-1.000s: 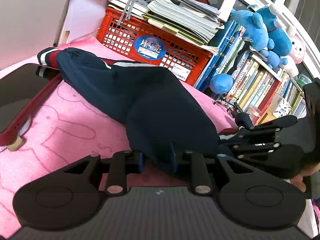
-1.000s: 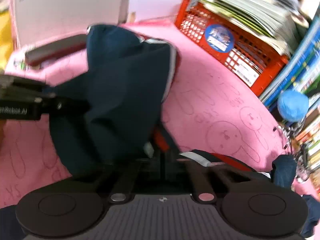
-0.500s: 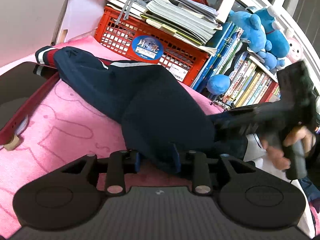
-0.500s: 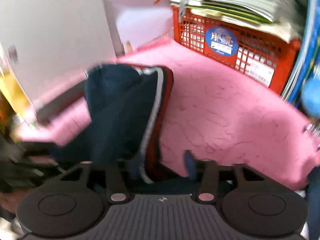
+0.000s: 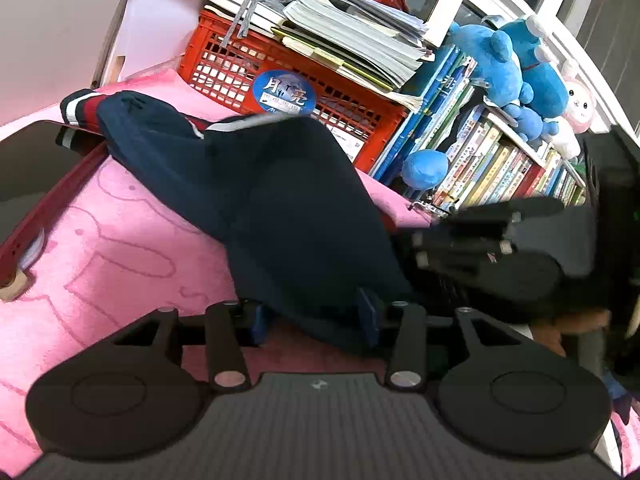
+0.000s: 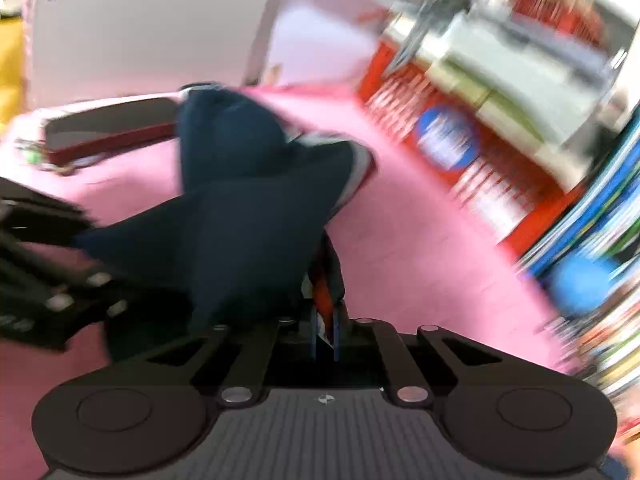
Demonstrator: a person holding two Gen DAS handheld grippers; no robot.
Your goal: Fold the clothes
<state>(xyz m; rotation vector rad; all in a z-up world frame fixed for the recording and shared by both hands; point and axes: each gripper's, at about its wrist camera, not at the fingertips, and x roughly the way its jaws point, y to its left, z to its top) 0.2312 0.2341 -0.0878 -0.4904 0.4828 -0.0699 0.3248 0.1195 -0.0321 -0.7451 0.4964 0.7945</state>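
The pink blanket [image 5: 120, 248] covers the surface, backed by a red crate [image 5: 280, 80] under stacked papers and a row of books [image 5: 500, 168]. Across the blanket the navy garment [image 5: 280, 208] is draped, its striped cuff [image 5: 80, 108] lying at the far left beside a dark red-edged case [image 5: 36, 168].

Half a second ago the right gripper [image 6: 324, 340] was spread and raised clear of the cloth; now it is seen nearly closed, pinching a red-and-navy edge of the garment, the view blurred by motion. The left gripper [image 5: 316, 316] has stayed moderately open, with a fold of the garment lying loosely between its fingers [image 5: 368, 312]. A fresh hold appears to have been taken, so the next fold can probably be drawn.
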